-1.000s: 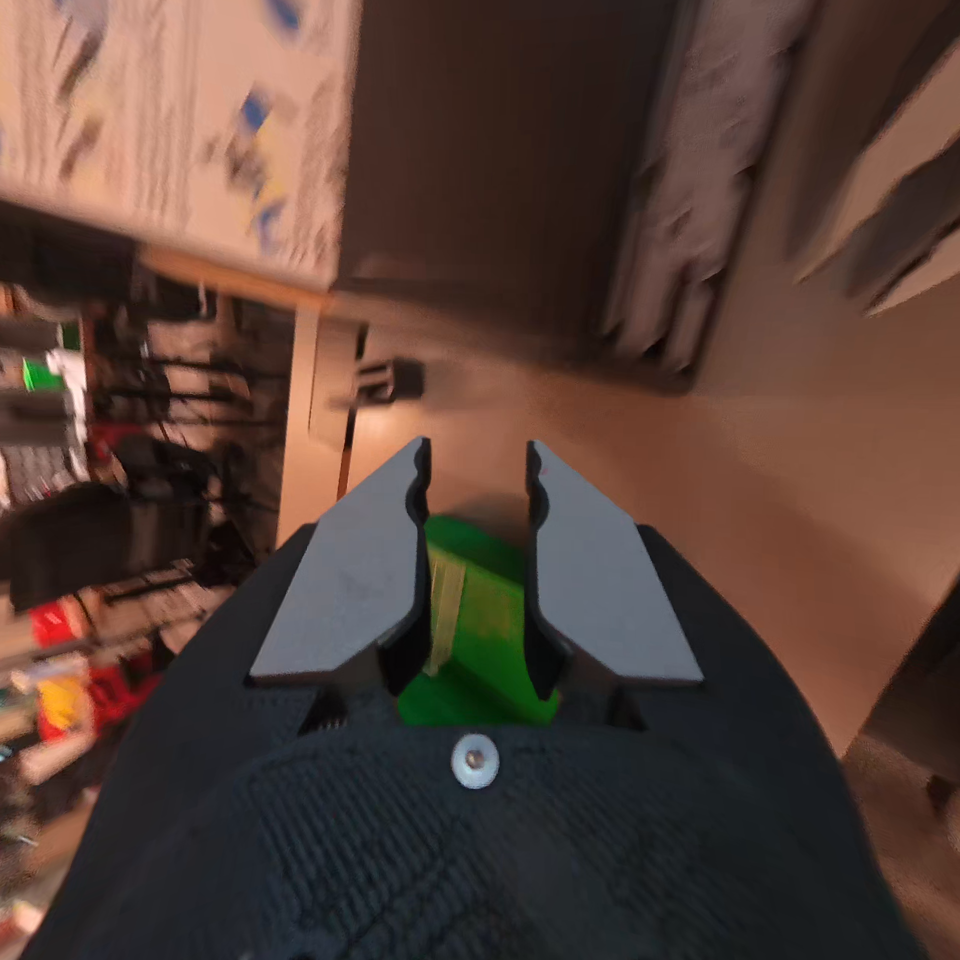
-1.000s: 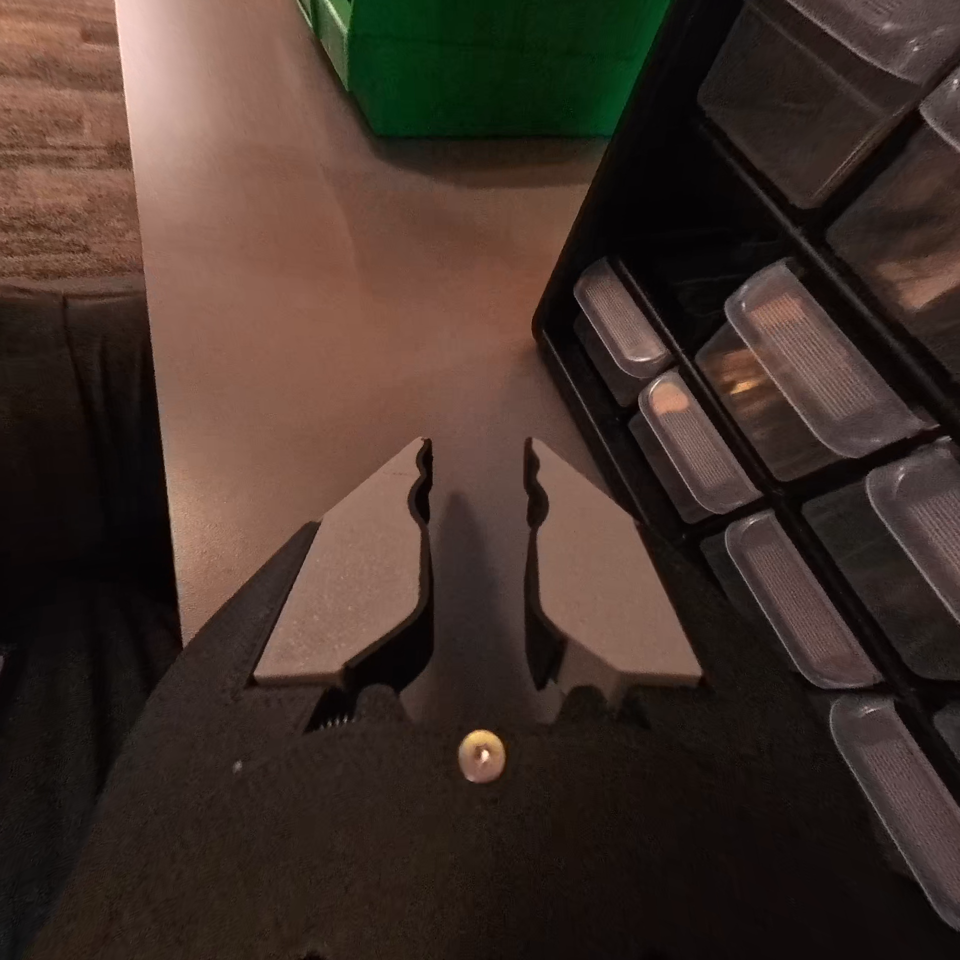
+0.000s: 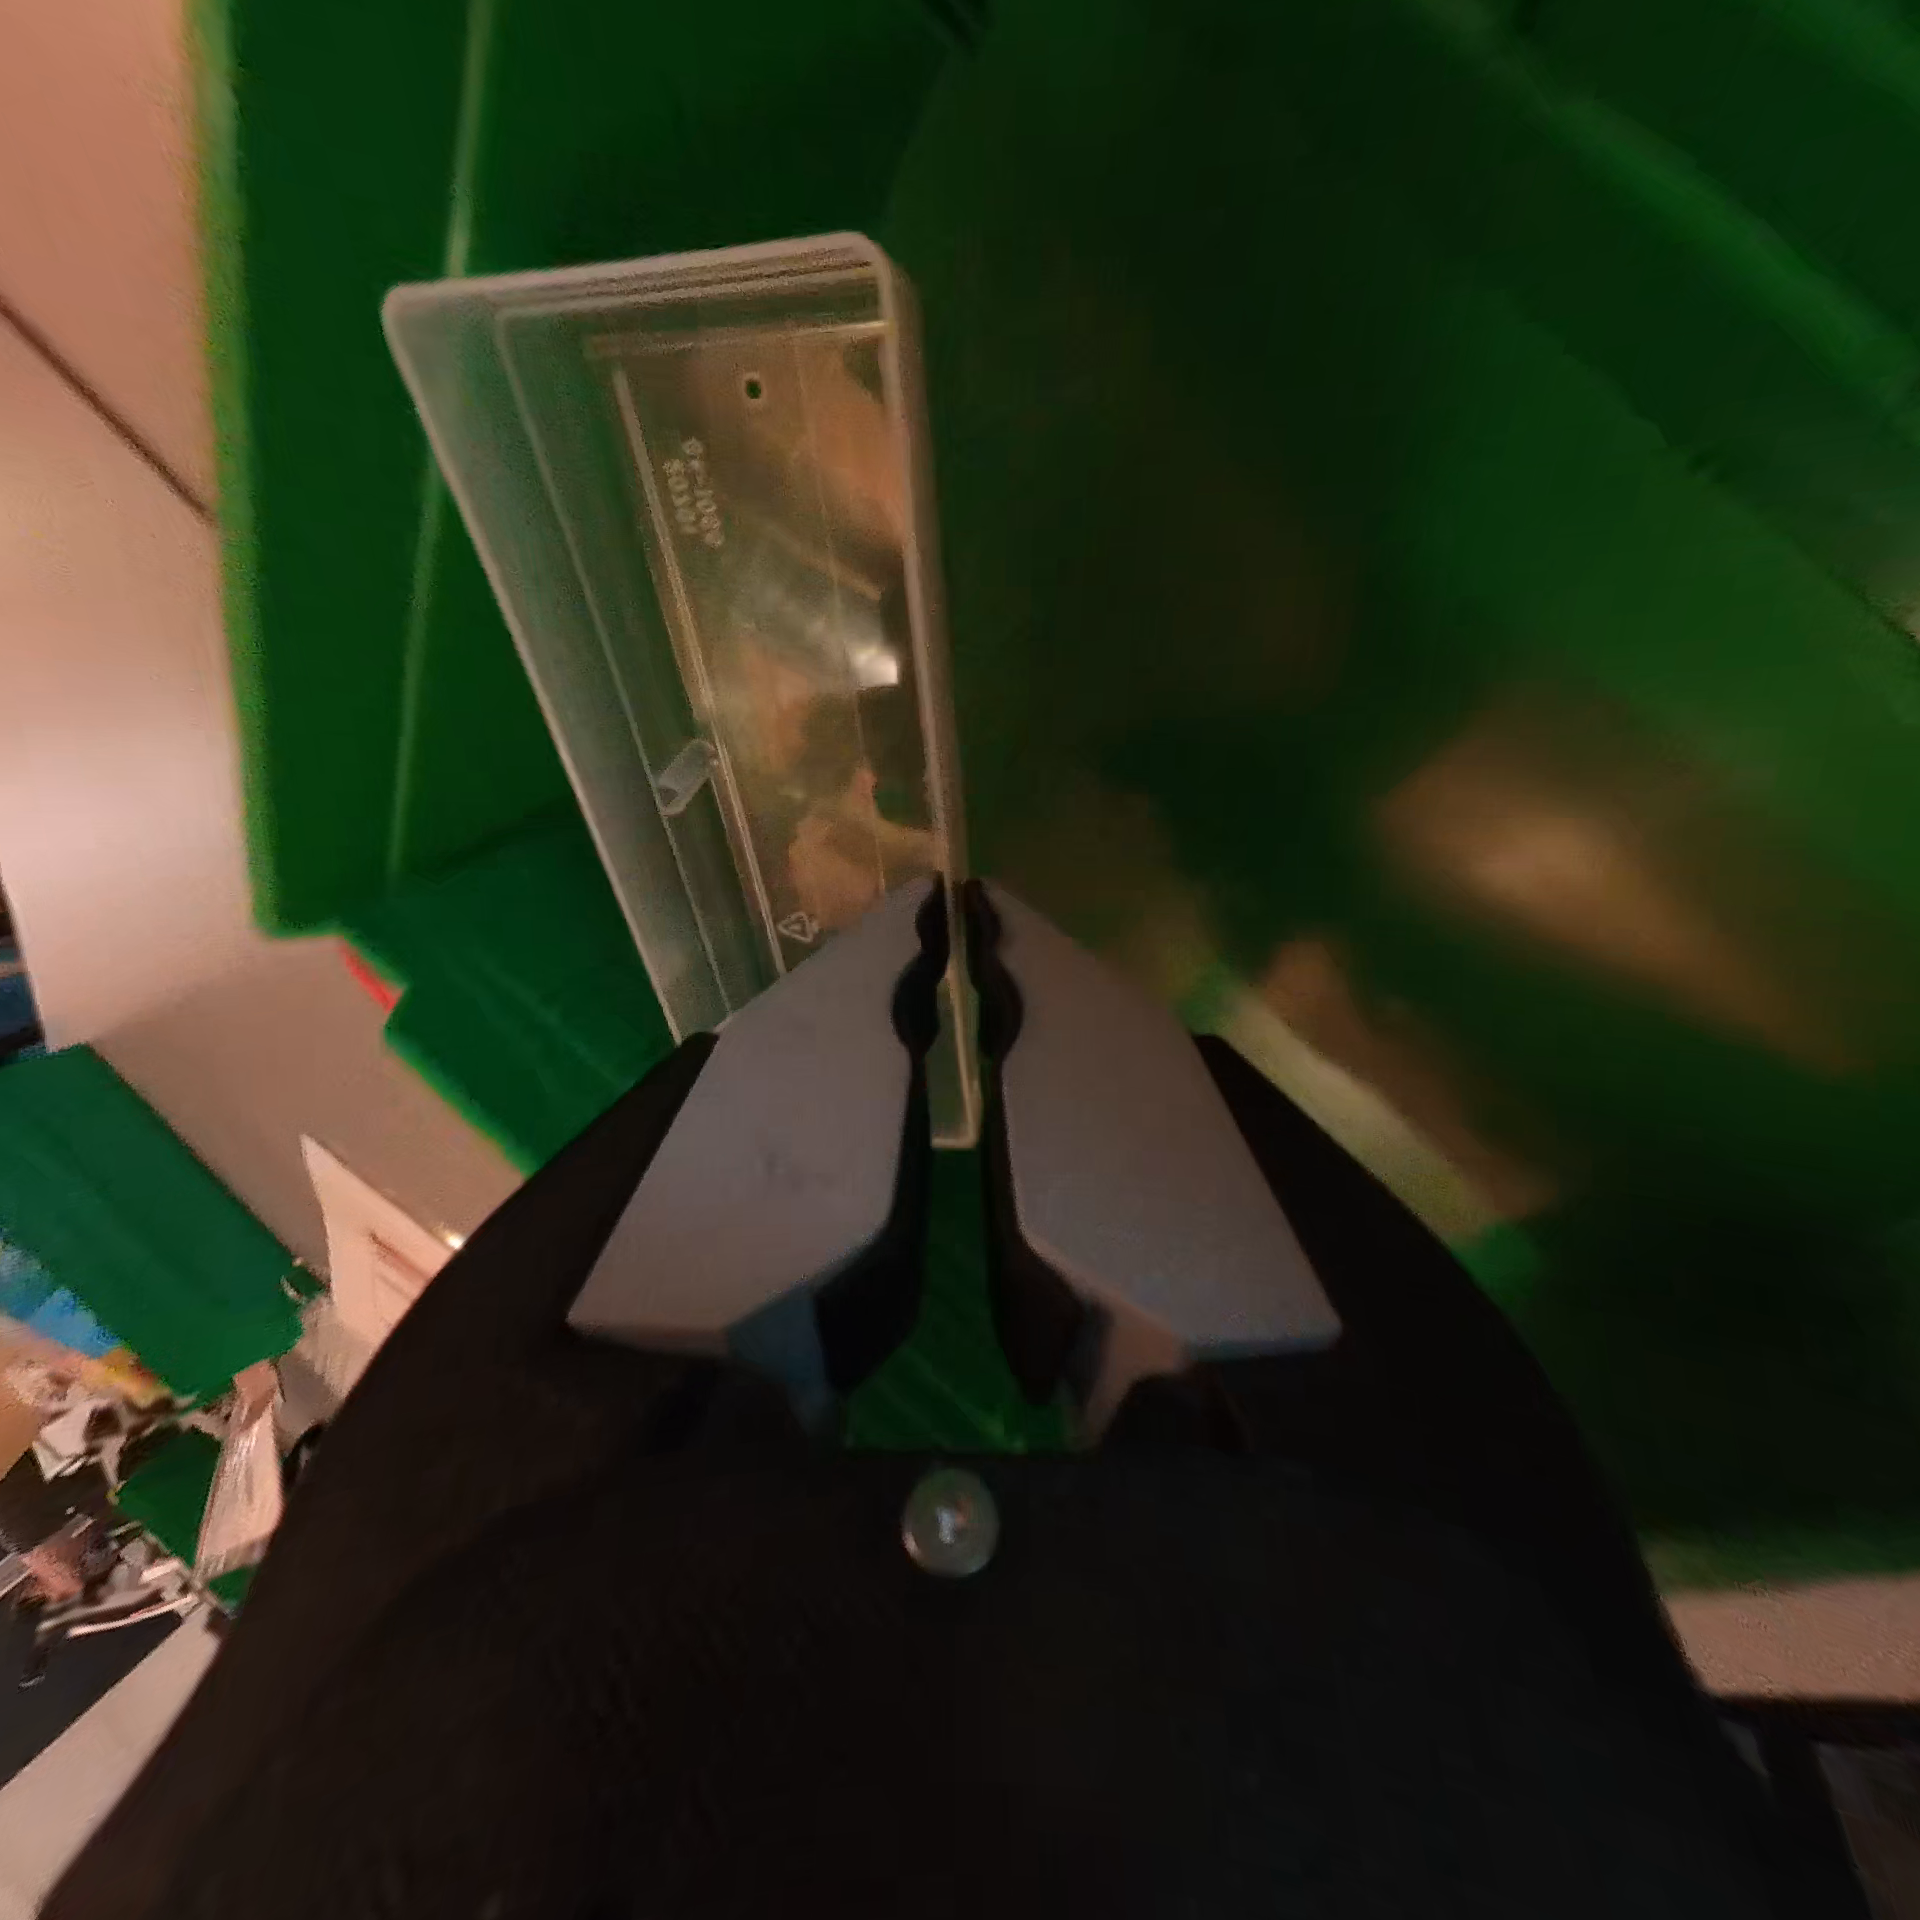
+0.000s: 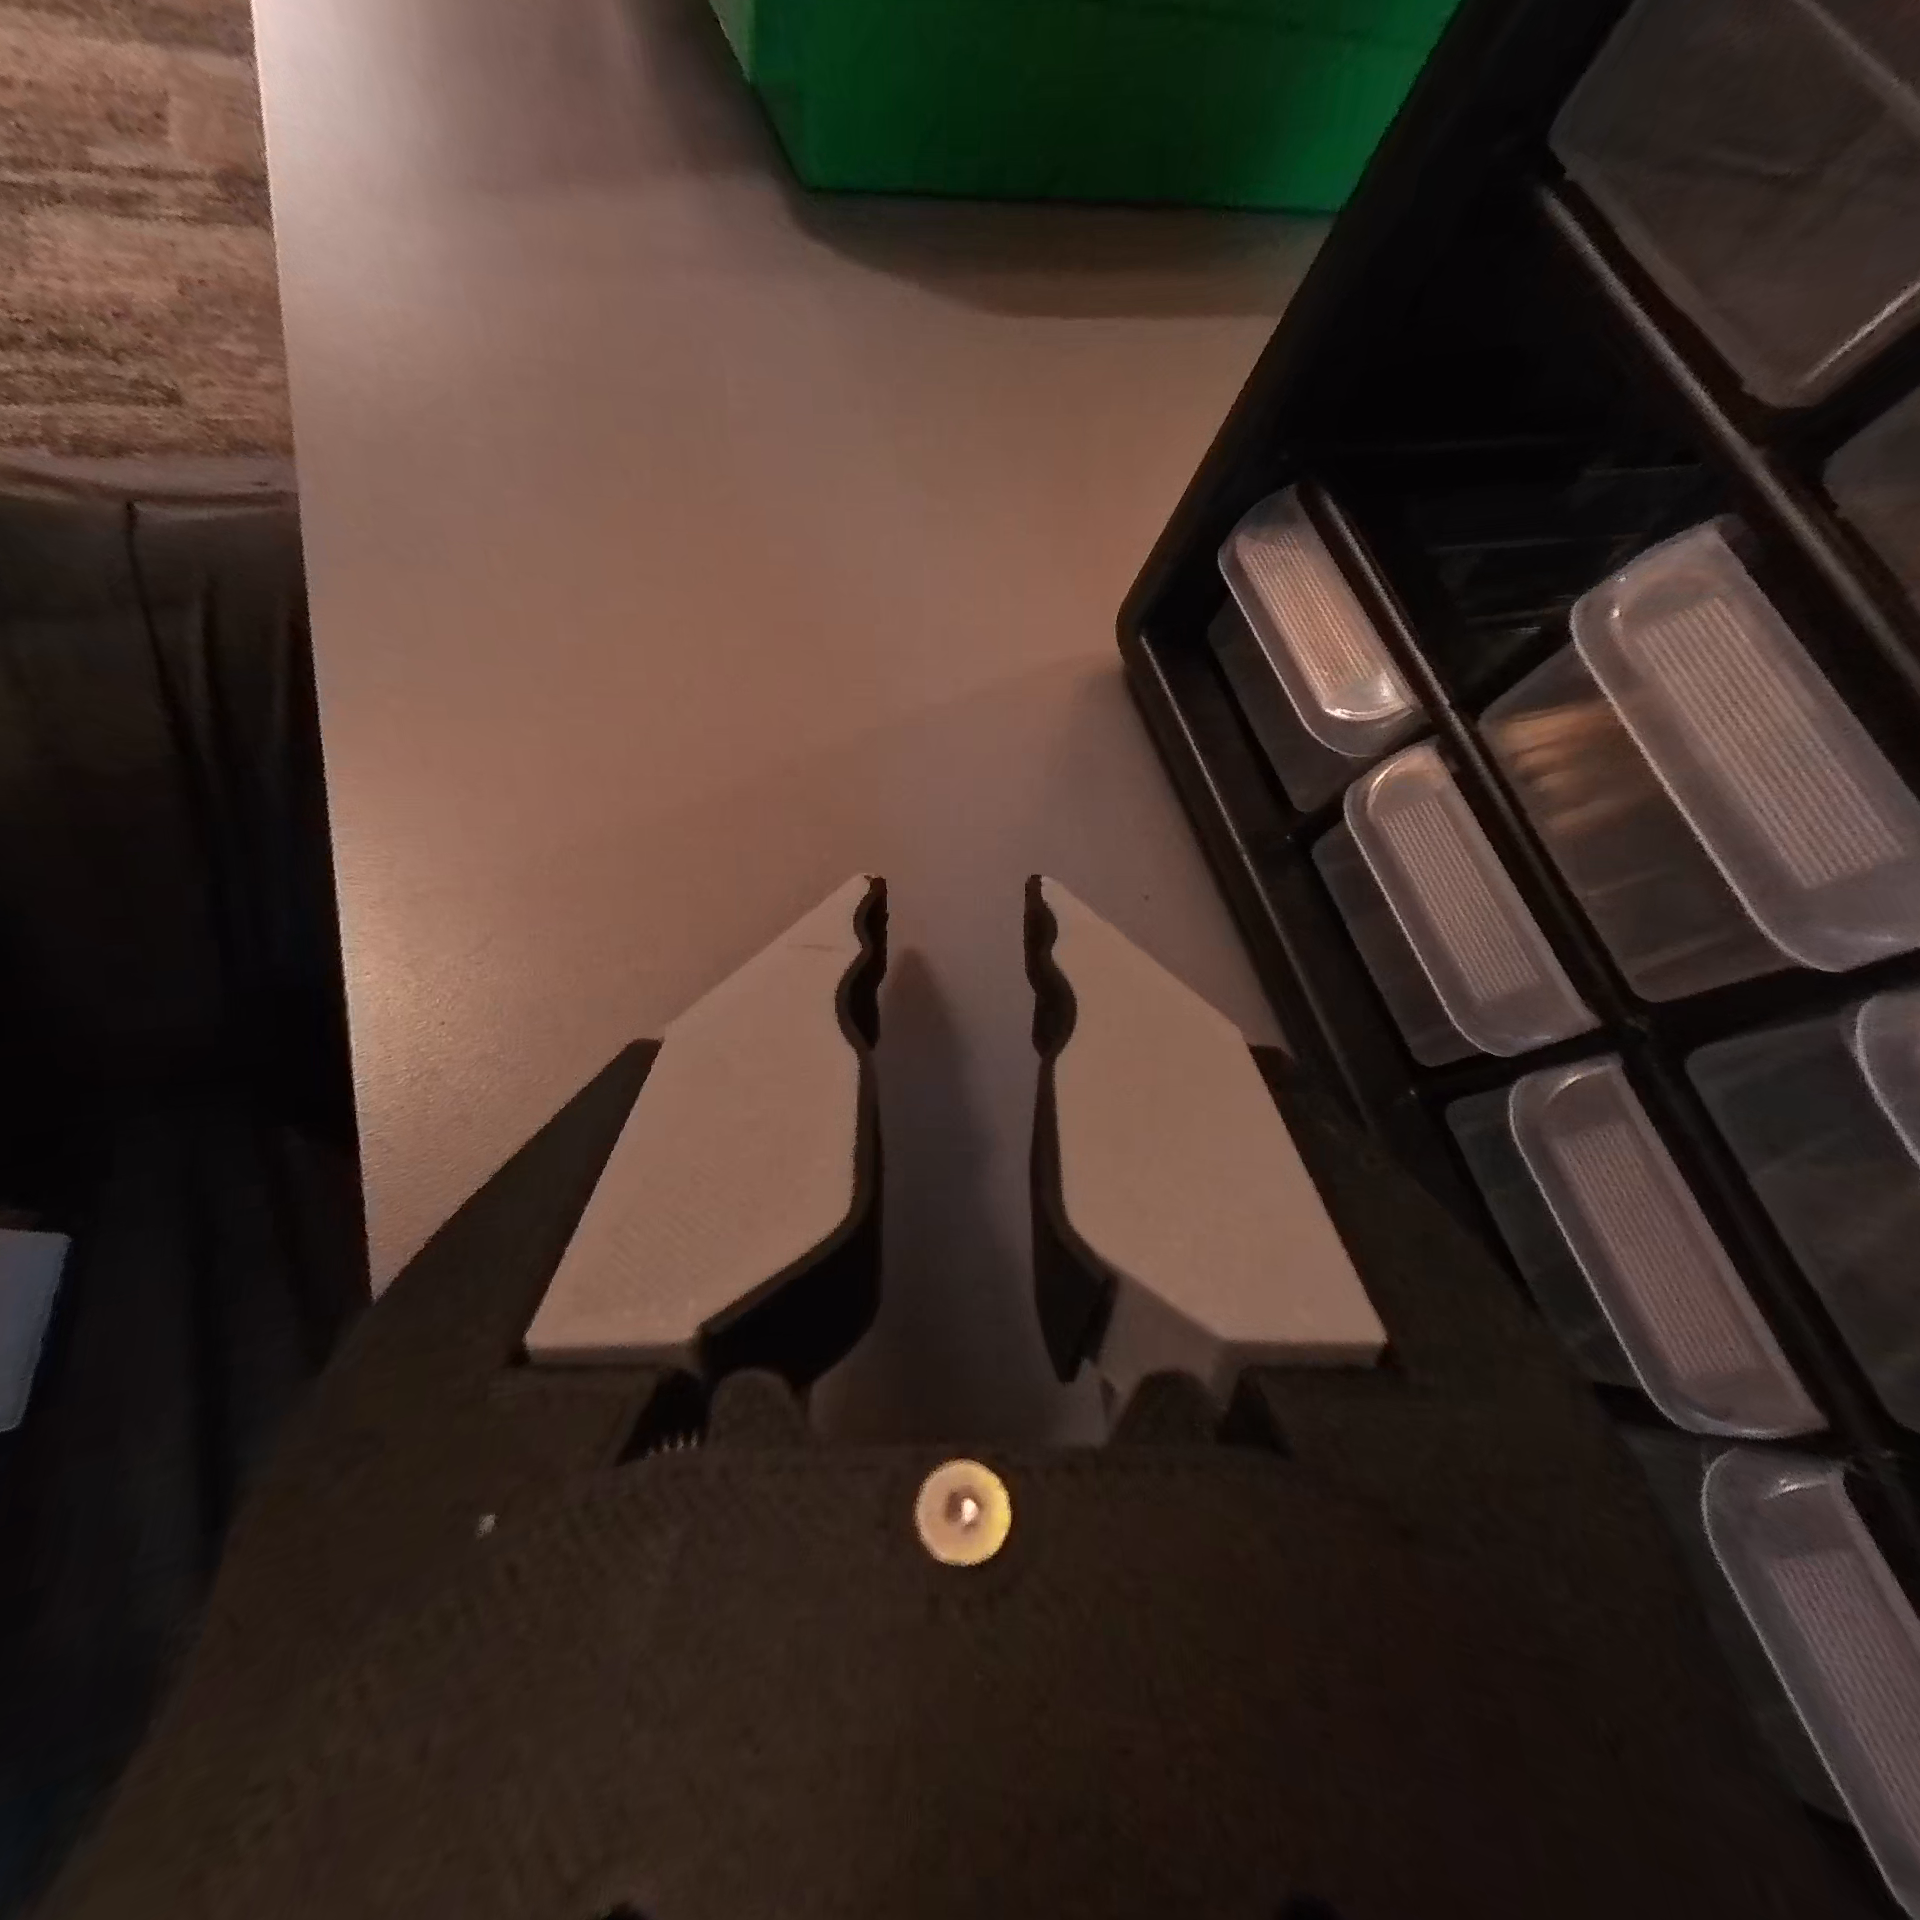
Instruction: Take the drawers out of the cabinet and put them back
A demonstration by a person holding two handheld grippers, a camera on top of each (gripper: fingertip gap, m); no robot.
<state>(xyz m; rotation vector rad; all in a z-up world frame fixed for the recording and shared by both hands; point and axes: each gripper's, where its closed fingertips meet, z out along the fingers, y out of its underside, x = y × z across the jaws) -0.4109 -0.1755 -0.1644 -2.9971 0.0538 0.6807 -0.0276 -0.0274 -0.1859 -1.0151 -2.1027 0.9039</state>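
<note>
Drawer (image 3: 727, 582): clear plastic, brownish reflections inside, held against green bin (image 3: 1247, 312).
Left gripper (image 3: 954, 904): grey fingers, black body.
Right gripper (image 4: 956, 894): same grey on black.
Cabinet (image 4: 1195, 665): black frame; drawers in it translucent grey with fine ribbed handles.
Table (image 4: 623, 520): pale grey-beige, plain.
Floor (image 4: 114, 260): mottled brown carpet.

The pale bench (image 4: 644, 582) carries a black cabinet (image 4: 1226, 582) of clear drawers at its right and a green bin (image 4: 1039, 94) at the far edge.
</note>
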